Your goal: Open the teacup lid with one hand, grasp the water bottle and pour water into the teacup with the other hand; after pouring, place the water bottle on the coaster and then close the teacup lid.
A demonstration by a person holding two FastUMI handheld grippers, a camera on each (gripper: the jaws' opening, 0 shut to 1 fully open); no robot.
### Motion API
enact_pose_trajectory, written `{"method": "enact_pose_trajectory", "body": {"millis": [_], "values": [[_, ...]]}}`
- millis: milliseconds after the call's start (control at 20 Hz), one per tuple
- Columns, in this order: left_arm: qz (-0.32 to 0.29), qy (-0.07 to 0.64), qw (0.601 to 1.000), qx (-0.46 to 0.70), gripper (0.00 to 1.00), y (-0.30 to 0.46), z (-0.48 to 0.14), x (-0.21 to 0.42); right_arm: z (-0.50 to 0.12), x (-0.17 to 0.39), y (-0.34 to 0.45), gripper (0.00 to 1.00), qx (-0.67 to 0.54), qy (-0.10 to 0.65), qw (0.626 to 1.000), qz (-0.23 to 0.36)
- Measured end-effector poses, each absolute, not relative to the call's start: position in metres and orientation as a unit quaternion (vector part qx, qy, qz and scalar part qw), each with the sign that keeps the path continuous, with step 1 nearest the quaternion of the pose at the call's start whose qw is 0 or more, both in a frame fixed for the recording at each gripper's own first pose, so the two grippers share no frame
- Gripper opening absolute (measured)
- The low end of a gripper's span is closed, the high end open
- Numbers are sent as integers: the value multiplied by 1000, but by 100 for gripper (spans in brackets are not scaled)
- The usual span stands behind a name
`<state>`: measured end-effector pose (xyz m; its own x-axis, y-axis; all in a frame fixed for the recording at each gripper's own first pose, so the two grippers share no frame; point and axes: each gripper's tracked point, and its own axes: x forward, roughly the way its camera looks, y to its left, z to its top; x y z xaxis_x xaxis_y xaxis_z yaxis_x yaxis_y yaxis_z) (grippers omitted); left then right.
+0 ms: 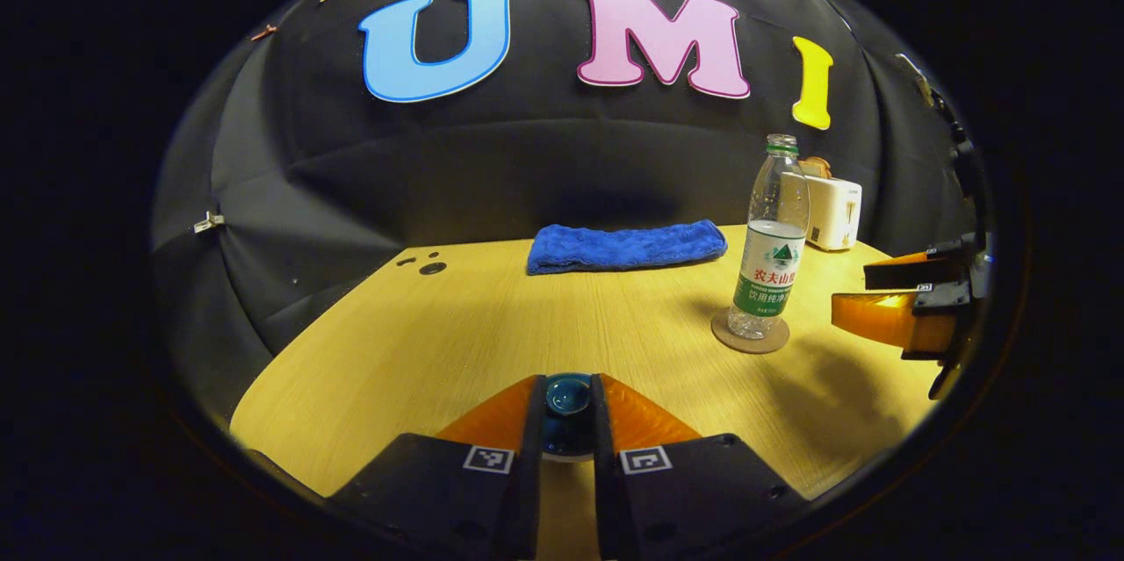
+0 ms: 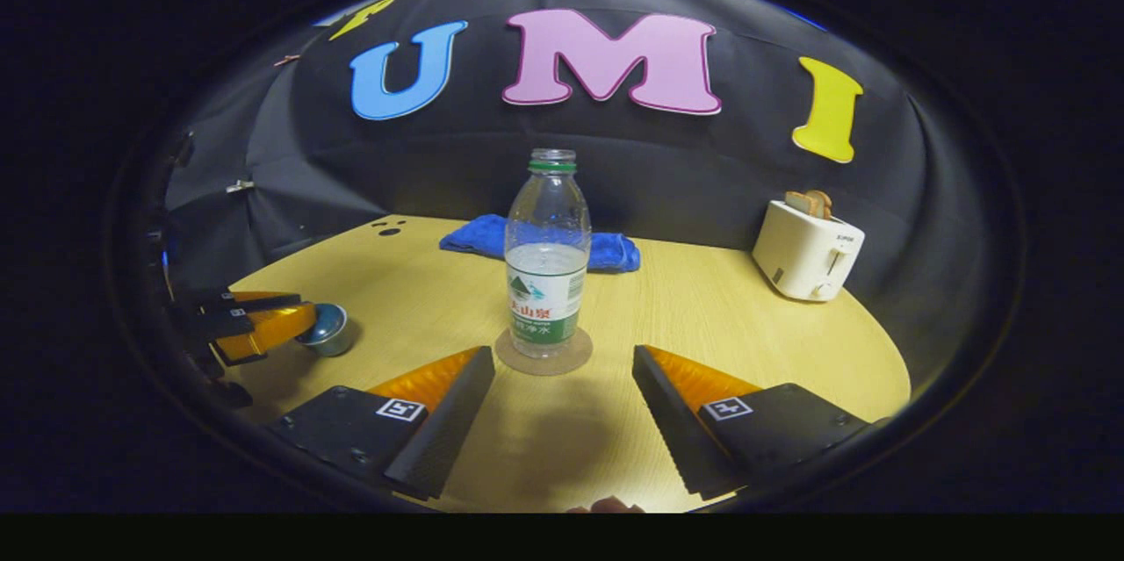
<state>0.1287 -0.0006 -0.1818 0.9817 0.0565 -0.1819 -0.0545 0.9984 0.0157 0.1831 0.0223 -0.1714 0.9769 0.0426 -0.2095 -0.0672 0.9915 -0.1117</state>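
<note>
In the left gripper view, the left tongs (image 1: pixel 568 407) are drawn narrow, both fingers pressing on the dark blue glossy knob of the teacup lid (image 1: pixel 568 394), low over the pale wooden worktop (image 1: pixel 457 341). The cup body beneath is hidden there. The right gripper view shows those same tongs from the side, at its left edge, with the small round grey-blue teacup (image 2: pixel 329 330) resting on the worktop at their tips.

The right tongs (image 2: pixel 562 394) stand wide apart, nothing between them, pointed at the one clear plastic water bottle with a green and white label (image 2: pixel 546 258). It stands upright and uncapped, partly filled, on the single round brown coaster (image 2: pixel 543 356), just ahead of the fingertips and not touched by them.

Farther back lie one folded blue towel (image 1: pixel 625 246) and one white toaster (image 2: pixel 806 255) with slices of bread poking from its top.
</note>
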Motion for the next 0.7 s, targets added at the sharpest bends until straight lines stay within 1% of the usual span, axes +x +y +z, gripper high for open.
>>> {"method": "enact_pose_trajectory", "body": {"millis": [200, 250, 300, 400, 450, 550, 600, 650, 700], "values": [[28, 91, 995, 9, 34, 0, -180, 129, -173, 178, 23, 99, -63, 110, 992, 28], [24, 89, 996, 8, 36, -1, -179, 127, -172, 176, 22, 98, -60, 110, 992, 25], [24, 86, 996, 8, 41, -2, -175, 125, -169, 175, 22, 98, -58, 111, 992, 24], [27, 77, 997, 12, 60, 2, -165, 120, -159, 169, 21, 98, -56, 111, 992, 18], [26, 70, 997, 14, 66, 3, -156, 117, -151, 166, 20, 98, -57, 108, 992, 16], [29, 55, 998, 12, 94, 6, -136, 106, -136, 157, 20, 98, -63, 103, 993, 11], [25, 43, 999, 10, 99, 4, -121, 102, -127, 152, 22, 98, -62, 99, 993, 10], [24, 27, 999, 10, 97, 4, -105, 93, -118, 146, 25, 98, -60, 95, 994, 11], [28, 10, 999, 14, 100, 6, -85, 84, -107, 141, 28, 98, -60, 92, 994, 10]]}}
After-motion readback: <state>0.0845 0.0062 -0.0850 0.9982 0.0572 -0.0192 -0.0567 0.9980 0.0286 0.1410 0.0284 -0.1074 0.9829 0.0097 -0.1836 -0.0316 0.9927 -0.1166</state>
